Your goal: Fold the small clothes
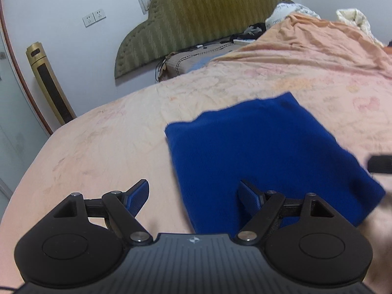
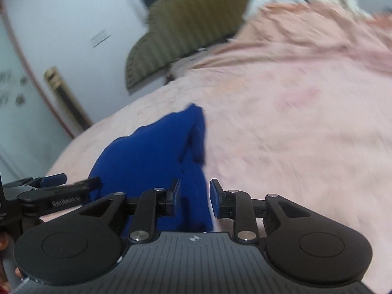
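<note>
A folded blue garment lies on a pink bedspread. My left gripper is open wide over the garment's near left edge, with one finger above the cloth and one above the bedspread. In the right wrist view the blue garment looks bunched and partly lifted. My right gripper is partly open around the garment's near right edge, and the pads do not press it. The left gripper also shows at the left of the right wrist view.
An olive padded headboard leans on the white wall behind the bed. A gold tower heater stands at the left. Rumpled orange bedding and pillows pile at the far right. The bed edge curves along the left.
</note>
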`<state>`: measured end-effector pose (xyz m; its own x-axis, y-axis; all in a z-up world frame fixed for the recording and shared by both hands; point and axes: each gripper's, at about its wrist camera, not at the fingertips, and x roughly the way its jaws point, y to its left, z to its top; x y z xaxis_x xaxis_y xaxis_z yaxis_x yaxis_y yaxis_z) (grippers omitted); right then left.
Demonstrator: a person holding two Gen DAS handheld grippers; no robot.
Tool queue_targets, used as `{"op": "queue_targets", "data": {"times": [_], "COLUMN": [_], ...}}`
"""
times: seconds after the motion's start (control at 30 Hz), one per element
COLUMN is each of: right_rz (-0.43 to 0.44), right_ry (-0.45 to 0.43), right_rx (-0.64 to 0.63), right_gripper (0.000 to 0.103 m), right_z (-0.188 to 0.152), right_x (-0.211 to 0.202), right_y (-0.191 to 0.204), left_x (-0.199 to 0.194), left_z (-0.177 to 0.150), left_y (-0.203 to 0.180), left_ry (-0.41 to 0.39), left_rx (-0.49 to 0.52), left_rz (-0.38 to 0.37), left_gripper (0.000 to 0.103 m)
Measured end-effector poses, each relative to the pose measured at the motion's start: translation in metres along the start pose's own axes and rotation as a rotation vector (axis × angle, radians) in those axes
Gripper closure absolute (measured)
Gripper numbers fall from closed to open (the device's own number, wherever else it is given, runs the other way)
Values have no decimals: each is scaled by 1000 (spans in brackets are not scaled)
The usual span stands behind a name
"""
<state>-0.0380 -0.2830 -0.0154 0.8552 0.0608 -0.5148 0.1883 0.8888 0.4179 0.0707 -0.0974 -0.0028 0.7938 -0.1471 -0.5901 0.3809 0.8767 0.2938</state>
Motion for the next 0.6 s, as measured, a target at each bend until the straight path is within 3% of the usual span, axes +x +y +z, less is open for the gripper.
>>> {"op": "queue_targets", "data": {"times": [0.03, 0.1, 0.13, 0.2, 0.33, 0.4, 0.5, 0.6], "right_rz": [7, -75, -105, -86, -65, -47, -100, -144], "right_ry": [23, 94, 99, 61, -14, 15, 86, 78], "right_rx": [-21, -41, -37, -26, -131, -150, -168, -183], "right_gripper": [71, 73, 67, 68, 68, 67, 67, 59], "right_z": [0, 0, 0, 9, 41, 53, 57, 56], "right_x": [9, 29, 33, 29, 38, 60, 94, 98], "right_y": [1, -2, -5, -4, 19, 22, 17, 15], "left_x": [1, 1, -1, -5, 12, 30, 49, 49], "left_z": [-4, -10, -11, -6, 23, 31, 31, 28], "left_y": [-3, -8, -6, 2, 19, 24, 25, 23], "left_ry": [7, 27, 21, -12, -12, 26, 77, 75], "left_rx": [13, 26, 25, 11, -71, -115, -144, -143], "left_rz": [5, 7, -1, 1, -8, -4, 5, 15], "left_gripper": [23, 23, 23, 23, 23, 23, 22, 21]}}
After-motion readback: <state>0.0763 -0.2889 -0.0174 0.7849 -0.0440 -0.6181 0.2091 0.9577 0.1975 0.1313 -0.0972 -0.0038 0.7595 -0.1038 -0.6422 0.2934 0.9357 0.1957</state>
